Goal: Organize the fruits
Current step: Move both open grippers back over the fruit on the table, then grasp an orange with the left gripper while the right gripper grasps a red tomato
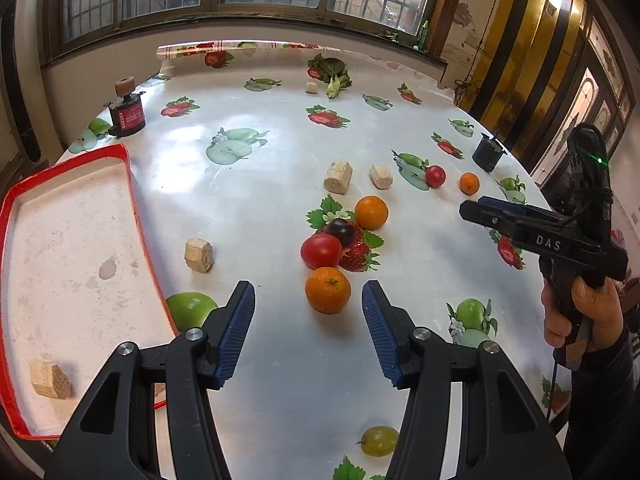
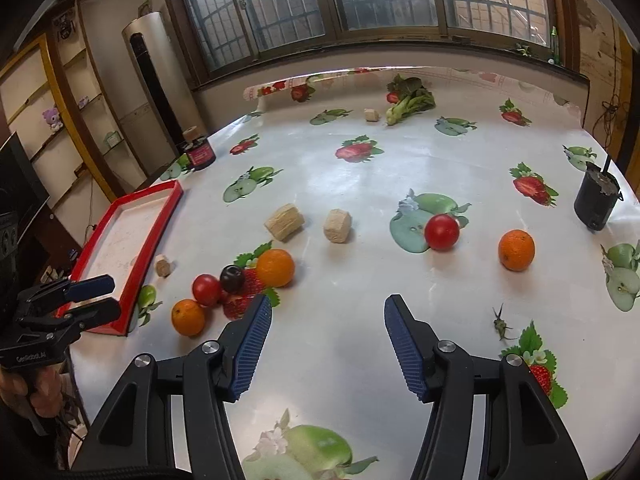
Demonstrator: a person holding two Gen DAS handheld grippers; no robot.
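Note:
My left gripper [image 1: 308,292] is open and empty, just short of an orange [image 1: 327,289]. Behind it lie a red tomato [image 1: 321,251], a dark plum [image 1: 340,231] and a second orange [image 1: 371,212]. A green grape [image 1: 379,440] lies near my right finger base. My right gripper [image 2: 328,308] is open and empty above bare cloth; it also shows in the left wrist view [image 1: 472,208]. Ahead of it lie a red tomato [image 2: 441,232] and an orange [image 2: 516,249]. The same cluster [image 2: 232,278] sits to its left. The red-rimmed tray [image 1: 128,184] is at the left.
Several tan cork-like blocks [image 1: 338,176] lie on the fruit-print tablecloth, one inside the tray [image 1: 50,379]. A dark jar [image 1: 127,114] stands at back left, a black cup [image 2: 597,205] at right, leafy greens [image 2: 408,100] at the far edge. A small stem [image 2: 500,324] lies near right.

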